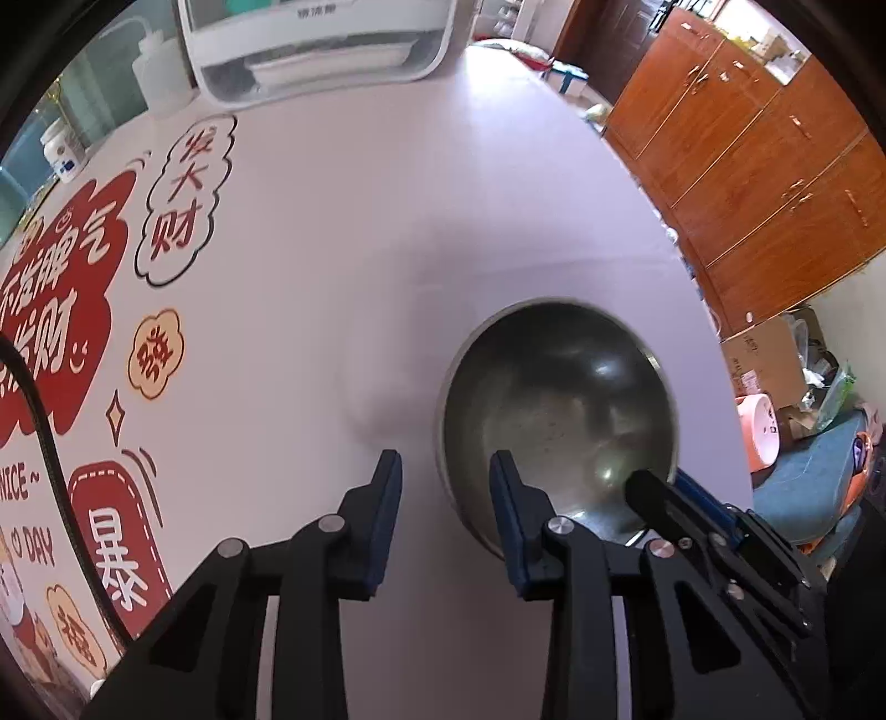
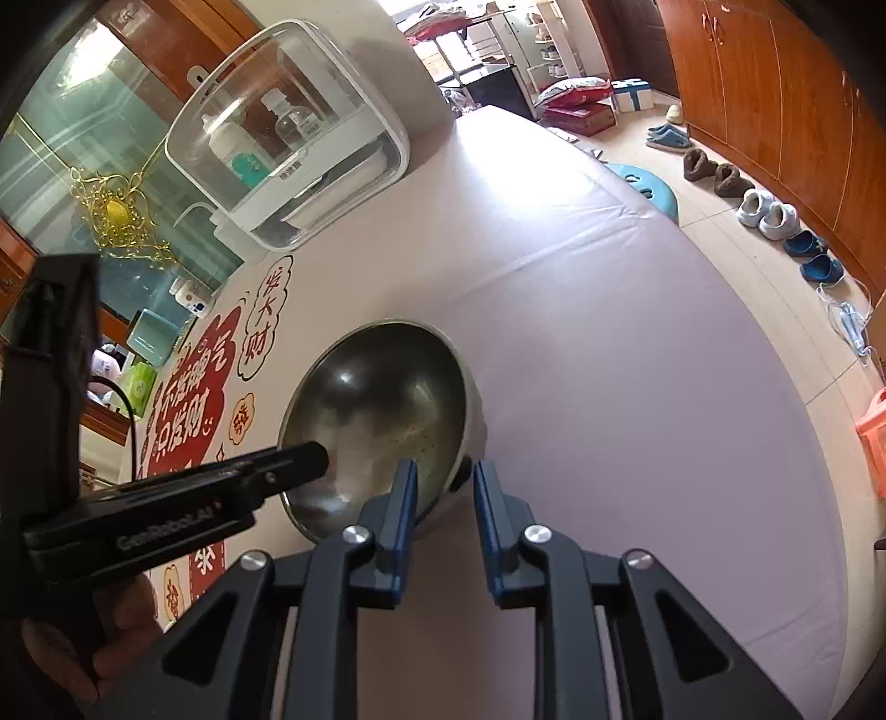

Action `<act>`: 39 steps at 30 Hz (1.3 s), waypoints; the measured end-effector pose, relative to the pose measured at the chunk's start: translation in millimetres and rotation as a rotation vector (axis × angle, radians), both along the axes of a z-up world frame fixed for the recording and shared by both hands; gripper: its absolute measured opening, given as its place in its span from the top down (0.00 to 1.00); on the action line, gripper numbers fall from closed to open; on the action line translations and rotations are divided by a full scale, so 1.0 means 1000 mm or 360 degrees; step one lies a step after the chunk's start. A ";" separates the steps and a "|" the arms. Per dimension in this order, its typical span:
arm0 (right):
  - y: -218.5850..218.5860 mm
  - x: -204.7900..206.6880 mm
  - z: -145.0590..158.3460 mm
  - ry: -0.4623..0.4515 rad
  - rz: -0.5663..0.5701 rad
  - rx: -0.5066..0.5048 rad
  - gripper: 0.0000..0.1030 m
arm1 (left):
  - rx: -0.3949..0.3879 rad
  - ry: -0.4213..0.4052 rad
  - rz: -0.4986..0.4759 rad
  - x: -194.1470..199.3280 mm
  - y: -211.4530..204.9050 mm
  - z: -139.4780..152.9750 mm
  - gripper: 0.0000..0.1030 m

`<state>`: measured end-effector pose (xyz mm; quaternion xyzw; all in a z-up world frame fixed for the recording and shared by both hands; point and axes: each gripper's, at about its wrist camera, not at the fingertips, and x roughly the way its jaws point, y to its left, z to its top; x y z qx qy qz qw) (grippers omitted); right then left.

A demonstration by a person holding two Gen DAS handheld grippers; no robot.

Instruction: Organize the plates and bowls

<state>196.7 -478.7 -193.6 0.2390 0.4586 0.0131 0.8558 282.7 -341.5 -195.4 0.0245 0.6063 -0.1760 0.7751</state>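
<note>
Left wrist view first: a steel bowl point(image 1: 559, 421) sits on the pale lilac table point(image 1: 387, 221), toward its right edge, and the left gripper point(image 1: 446, 471) comes down right over the bowl's near-left rim. Its right finger is inside the bowl, its left finger is outside over bare tablecloth, and the rim runs between the two blue pads; the jaws are narrow, yet the pads do not visibly press the metal, so no firm grip shows here. The right gripper point(image 1: 659, 490) reaches in from the lower right, its black tip inside the bowl at the near-right rim. At the far end of the table stands a white dish cabinet point(image 1: 321, 50) with a clear front, and red and cream stickers point(image 1: 61, 288) cover the left side of the cloth. Over to the right wrist view: the same bowl point(image 2: 382, 410) looks tipped, its open face turned toward the left. The right gripper point(image 2: 444, 471) straddles the bowl's near-right rim, one blue pad inside, one outside, jaws narrow and right up against the rim. The left gripper point(image 2: 318, 459) pokes in from the left, its black tip over the bowl's left rim. The dish cabinet point(image 2: 288, 138) stands beyond, well apart from the bowl.
</note>
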 end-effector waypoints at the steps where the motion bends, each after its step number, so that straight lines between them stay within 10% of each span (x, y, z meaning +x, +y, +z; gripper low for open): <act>1: 0.000 0.000 0.000 0.0001 0.0004 -0.0003 0.81 | 0.0003 0.0007 -0.0001 0.000 0.000 -0.001 0.78; 39: 0.064 -0.022 0.054 -0.0129 0.0199 -0.0037 0.84 | -0.0109 -0.0091 0.0149 -0.035 0.081 0.048 0.89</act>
